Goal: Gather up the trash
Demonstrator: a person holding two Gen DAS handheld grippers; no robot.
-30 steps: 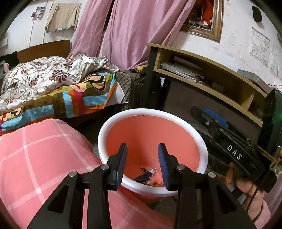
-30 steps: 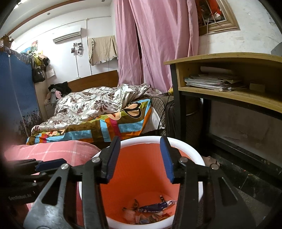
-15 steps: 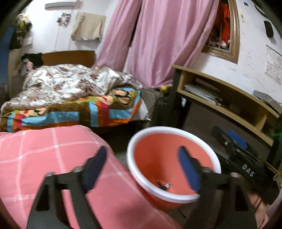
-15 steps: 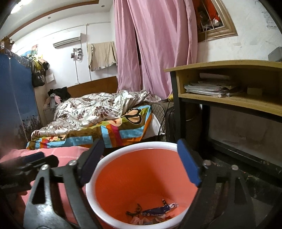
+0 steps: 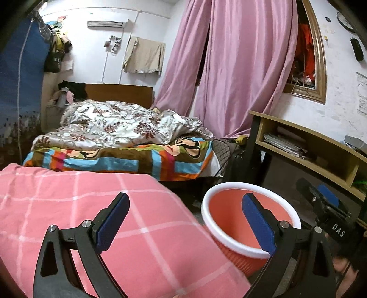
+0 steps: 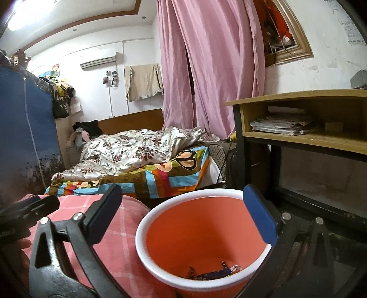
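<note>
Even indoor light is filling the room, with a ceiling lamp (image 6: 17,21) glaring white in the right wrist view's upper left corner. Fisheye distortion is bending both views, dark corners are vignetting, and close foreground edges are blurring softly.

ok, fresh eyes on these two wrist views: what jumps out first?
The orange bin with its white rim, low and centre in the right wrist view, with wrappers at its bottom. Next, the pink checked cover filling the lower left of the left view, and the pink curtains behind. Both grippers, left and right, stand open and empty.
</note>
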